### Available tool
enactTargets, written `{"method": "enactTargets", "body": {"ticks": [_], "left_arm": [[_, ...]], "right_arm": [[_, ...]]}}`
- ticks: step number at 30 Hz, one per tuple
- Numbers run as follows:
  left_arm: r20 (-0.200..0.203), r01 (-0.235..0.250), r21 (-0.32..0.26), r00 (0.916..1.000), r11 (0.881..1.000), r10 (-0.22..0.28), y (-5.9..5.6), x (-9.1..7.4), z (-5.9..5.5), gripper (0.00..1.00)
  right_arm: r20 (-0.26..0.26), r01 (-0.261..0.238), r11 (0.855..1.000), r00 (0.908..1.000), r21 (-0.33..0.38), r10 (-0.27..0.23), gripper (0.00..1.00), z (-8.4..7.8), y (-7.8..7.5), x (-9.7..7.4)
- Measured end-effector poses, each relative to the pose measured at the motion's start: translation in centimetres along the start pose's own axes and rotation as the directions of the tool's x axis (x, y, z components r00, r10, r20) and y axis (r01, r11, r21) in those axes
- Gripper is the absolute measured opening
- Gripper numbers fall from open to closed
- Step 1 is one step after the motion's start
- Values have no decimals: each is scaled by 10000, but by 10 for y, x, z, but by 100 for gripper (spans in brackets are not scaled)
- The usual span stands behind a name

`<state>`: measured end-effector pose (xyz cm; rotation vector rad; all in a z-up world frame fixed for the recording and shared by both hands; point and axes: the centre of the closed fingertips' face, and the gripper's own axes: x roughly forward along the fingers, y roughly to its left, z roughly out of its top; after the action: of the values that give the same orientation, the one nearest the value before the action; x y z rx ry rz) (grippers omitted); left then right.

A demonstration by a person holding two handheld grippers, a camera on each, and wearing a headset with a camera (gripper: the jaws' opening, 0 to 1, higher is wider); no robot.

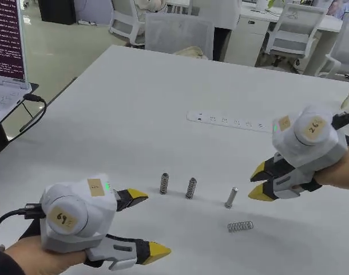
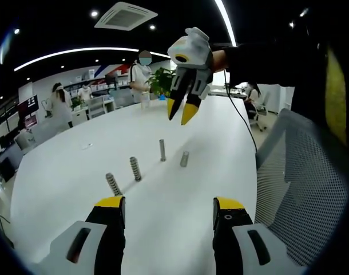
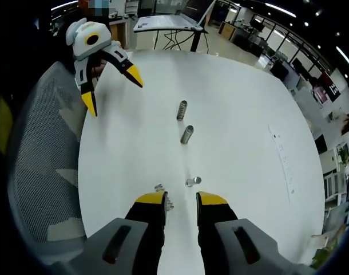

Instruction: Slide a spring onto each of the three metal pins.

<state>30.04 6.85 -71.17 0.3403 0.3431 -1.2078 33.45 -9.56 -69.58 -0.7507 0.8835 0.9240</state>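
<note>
The loose spring (image 1: pixel 240 226) lies flat beside the bare pin (image 1: pixel 231 197), both just ahead of the right gripper (image 1: pixel 256 184), whose jaws stand apart and empty, likely poised to pick it up. The left gripper (image 1: pixel 157 223), wide open, idles near a loaded pin (image 1: pixel 164 183).

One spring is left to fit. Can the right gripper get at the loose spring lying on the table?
Probably yes: the loose spring lies on bare table beside the bare pin, close to the open right gripper, with nothing between them.
</note>
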Motion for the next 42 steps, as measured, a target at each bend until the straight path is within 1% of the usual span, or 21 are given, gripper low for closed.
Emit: {"method": "enactTargets", "body": {"ticks": [1, 7, 14, 18, 22, 27, 31, 35, 42], "left_arm": [[5, 11, 13, 10000, 10000, -11, -1, 0, 1, 58], [-39, -10, 3, 10000, 10000, 10, -2, -2, -1, 58], [-64, -146, -103, 9999, 9998, 146, 1, -3, -3, 58], [-93, -226, -192, 9997, 9996, 224, 1, -4, -5, 59], [-108, -327, -301, 9994, 9990, 324, 4, -5, -8, 58], [-114, -443, -486, 9990, 9978, 438, 7, -7, -12, 59], [-86, -592, -701, 9982, 9958, 587, 10, -9, -16, 60], [-53, -724, -863, 9974, 9936, 722, 13, -12, -18, 59], [-12, -958, -1041, 9954, 9899, 962, 17, -15, -20, 60]], "right_arm": [[-50, -47, 10000, 10000, 41, 47, 18, -5, 2, 2], [-256, -398, 9987, 9988, 305, 405, 18, -22, 12, 15], [-450, -851, 9948, 9951, 567, 877, 18, -40, 22, 35], [-440, -986, 9922, 9938, 765, 1021, 18, -48, 25, 45], [-659, -1066, 9913, 9916, 769, 1117, 18, -57, 26, 51], [-571, -1188, 9891, 9906, 871, 1240, 18, -56, 26, 57], [-558, -1319, 9881, 9891, 795, 1365, 18, -55, 27, 62], [-775, -1450, 9873, 9857, 653, 1499, 18, -57, 28, 67], [-918, -1546, 9869, 9831, 460, 1582, 17, -59, 26, 73]]}}
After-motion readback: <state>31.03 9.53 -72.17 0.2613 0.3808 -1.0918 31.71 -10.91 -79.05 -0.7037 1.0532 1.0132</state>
